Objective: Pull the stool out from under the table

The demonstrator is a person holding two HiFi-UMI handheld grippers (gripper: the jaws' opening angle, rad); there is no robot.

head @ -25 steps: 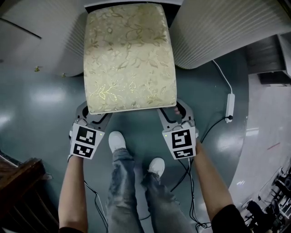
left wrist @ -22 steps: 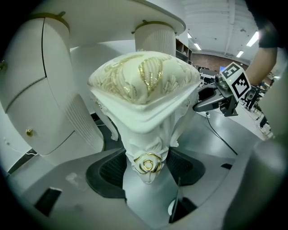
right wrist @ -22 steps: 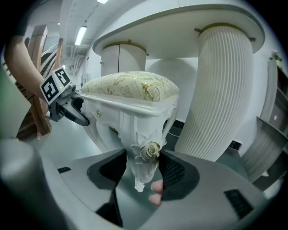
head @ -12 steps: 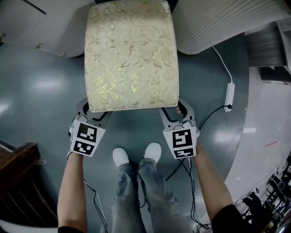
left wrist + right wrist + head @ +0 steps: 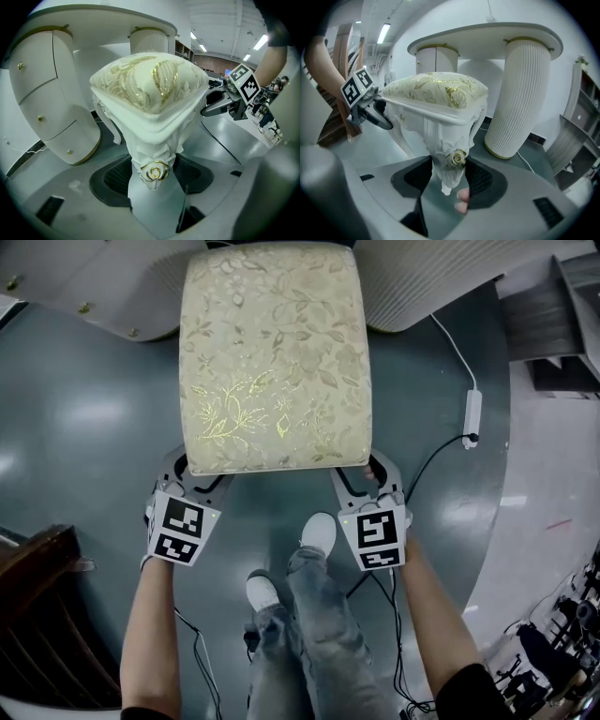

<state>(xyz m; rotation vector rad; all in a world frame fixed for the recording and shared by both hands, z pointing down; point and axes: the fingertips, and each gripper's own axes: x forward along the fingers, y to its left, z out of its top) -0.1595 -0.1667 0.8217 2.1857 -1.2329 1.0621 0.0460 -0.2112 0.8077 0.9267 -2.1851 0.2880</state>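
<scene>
At the lower left of the head view, the left gripper (image 5: 194,479) has its jaws clamped on the near left leg of the single white carved-wood stool with a cream and gold floral cushion (image 5: 274,357). The stool fills the upper middle of the frame. At the lower right, the right gripper (image 5: 364,474) stands wide, its pads pressing the near right leg. Two grippers thus hold two legs, and the white table with a fluted pedestal (image 5: 441,282) is at the upper right.

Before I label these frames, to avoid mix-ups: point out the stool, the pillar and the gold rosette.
stool (image 5: 272,362), head view, middle of cushion
pillar (image 5: 518,98), right gripper view, ribbed side
rosette (image 5: 156,171), left gripper view, its centre
</scene>
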